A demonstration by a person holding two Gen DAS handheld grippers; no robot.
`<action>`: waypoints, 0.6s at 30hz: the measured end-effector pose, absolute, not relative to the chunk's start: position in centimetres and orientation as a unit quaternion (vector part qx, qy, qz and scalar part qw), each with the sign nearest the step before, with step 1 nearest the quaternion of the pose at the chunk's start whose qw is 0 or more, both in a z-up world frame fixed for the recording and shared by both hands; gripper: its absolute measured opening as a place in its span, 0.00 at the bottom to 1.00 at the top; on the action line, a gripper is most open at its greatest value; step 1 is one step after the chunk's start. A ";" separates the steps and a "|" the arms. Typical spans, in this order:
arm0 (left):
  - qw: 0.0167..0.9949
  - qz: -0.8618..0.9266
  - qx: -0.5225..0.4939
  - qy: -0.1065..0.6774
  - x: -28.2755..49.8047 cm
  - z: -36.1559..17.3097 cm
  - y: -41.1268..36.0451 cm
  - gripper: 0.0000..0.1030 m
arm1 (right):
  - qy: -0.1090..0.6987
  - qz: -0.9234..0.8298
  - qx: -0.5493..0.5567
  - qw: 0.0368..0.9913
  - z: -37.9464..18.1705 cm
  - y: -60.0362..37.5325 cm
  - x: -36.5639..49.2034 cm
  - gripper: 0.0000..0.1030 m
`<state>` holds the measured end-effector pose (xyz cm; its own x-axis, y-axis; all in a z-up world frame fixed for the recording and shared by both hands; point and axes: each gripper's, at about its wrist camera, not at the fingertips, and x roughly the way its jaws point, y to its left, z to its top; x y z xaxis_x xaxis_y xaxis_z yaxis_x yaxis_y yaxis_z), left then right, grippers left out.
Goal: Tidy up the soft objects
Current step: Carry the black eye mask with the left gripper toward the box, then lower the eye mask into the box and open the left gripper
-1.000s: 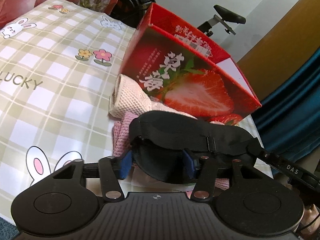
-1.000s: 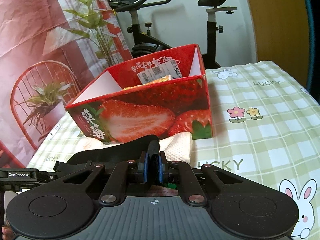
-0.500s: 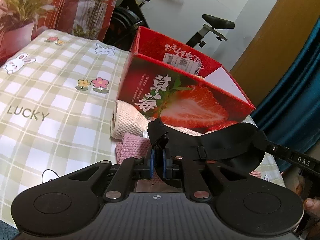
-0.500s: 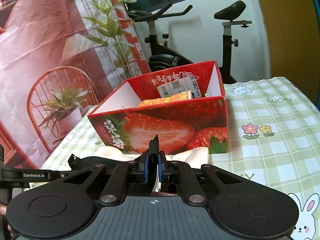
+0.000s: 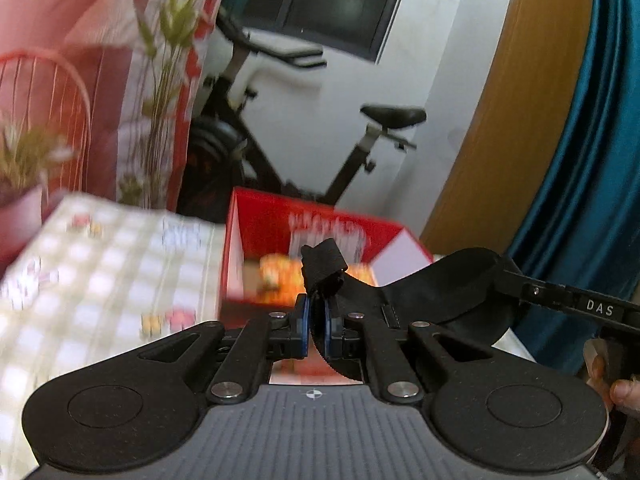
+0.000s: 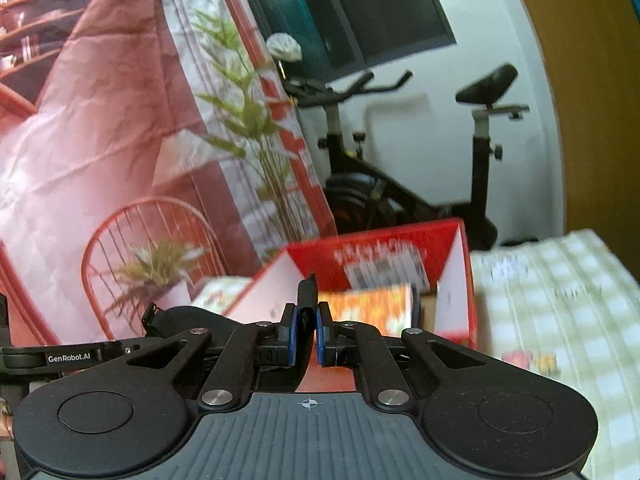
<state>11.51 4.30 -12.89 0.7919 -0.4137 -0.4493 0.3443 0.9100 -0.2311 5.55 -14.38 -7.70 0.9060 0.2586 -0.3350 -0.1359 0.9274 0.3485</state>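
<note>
A black sleep mask (image 5: 452, 300) hangs in the air, stretched between both grippers. My left gripper (image 5: 316, 320) is shut on one end of it, with a strap tab sticking up above the blue pads (image 5: 301, 326). My right gripper (image 6: 307, 328) is shut on the other end (image 6: 307, 296); the rest of the mask (image 6: 188, 320) sags to its left. Behind the mask stands the open red strawberry box (image 5: 280, 216) (image 6: 384, 240), with an orange packet (image 6: 372, 308) lying inside. The towels are out of view.
The checked green tablecloth (image 5: 108, 264) (image 6: 560, 300) covers the table around the box. An exercise bike (image 6: 420, 184) stands behind the table against the white wall. A red printed backdrop (image 6: 100, 140) hangs at the left. A hand (image 5: 616, 380) shows at the right edge.
The left jaws closed on the mask's end. Both grippers then rose with the mask, lifting it off the towels to about the box's rim; the towels dropped out of view.
</note>
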 end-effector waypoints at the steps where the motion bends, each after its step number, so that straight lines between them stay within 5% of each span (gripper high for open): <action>1: 0.947 -0.200 -0.065 0.245 12.2 -12.4 4.0 0.08 | 0.185 0.101 0.156 0.965 -7.2 -14.4 6.1 0.08; 9: 0.953 -0.171 -0.022 0.250 19.4 -11.7 0.4 0.08 | 0.193 0.070 0.139 0.969 -7.2 -15.7 12.8 0.08; 18: 0.919 -0.165 0.017 0.357 24.1 -15.7 -2.0 0.08 | 0.298 0.042 0.145 0.943 -12.8 -15.9 19.5 0.08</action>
